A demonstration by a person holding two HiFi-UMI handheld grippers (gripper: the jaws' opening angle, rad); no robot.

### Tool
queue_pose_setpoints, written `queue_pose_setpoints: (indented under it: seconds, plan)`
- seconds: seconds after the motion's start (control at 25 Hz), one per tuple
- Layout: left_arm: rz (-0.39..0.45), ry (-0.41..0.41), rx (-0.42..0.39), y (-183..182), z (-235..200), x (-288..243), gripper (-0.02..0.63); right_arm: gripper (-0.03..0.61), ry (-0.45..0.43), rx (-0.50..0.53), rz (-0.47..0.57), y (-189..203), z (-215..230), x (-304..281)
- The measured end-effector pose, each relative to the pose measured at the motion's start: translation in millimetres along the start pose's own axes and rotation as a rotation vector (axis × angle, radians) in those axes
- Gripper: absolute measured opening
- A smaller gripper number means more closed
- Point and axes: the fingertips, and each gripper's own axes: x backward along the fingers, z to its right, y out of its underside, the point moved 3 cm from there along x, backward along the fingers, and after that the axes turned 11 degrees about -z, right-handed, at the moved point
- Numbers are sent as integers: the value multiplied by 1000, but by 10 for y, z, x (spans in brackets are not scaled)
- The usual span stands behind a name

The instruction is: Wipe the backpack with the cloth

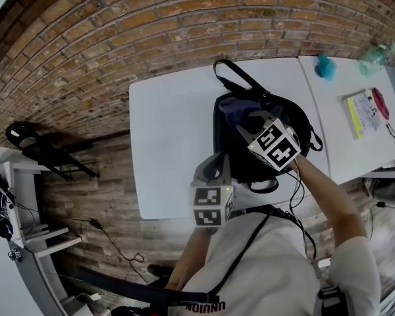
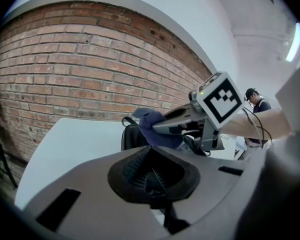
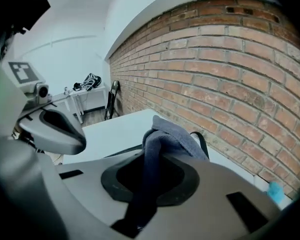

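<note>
The right gripper is clenched on the cloth. The blue-grey fabric runs down between its jaws and bunches up above them. In the head view this gripper hangs over the middle of the backpack. Whether the cloth touches the backpack cannot be told.

The left gripper has its ribbed pads closed together with nothing between them. In the head view it sits at 7 o'clock of the right gripper, just beside the backpack's near left corner and over the near edge of the table.

The backpack is black and lies on the 3 o'clock half of the white table. One strap loops out toward 12 o'clock.

A second table adjoins at 3 o'clock. It carries a teal thing and a booklet, both well apart from the backpack.

A brick wall runs along 12 o'clock. A black chair lies on the floor at 9 o'clock, well apart from the table. In the left gripper view a person stands far off at 3 o'clock.
</note>
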Motion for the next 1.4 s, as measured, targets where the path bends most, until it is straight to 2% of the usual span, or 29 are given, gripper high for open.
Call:
queue_pose_setpoints:
  seconds: [0.28, 0.44, 0.72, 0.96, 1.4]
  plan:
    - [-7, -5, 13, 18, -41, -11, 5, 38, 18, -133, 14, -315, 474, -315]
    - [-10, -5, 18, 24, -68, -29, 5, 38, 21, -162, -16, -375, 554, -523]
    - [-13, -8, 25, 9, -94, -52, 5, 38, 25, -157, -117, -197, 519, -808]
    - [-1, -12, 16, -23, -111, -60, 5, 38, -9, -178, -140, -135, 504, -835]
    - [2, -4, 14, -26, -70, -58, 4, 38, -79, -89, -153, -15, 133, -683]
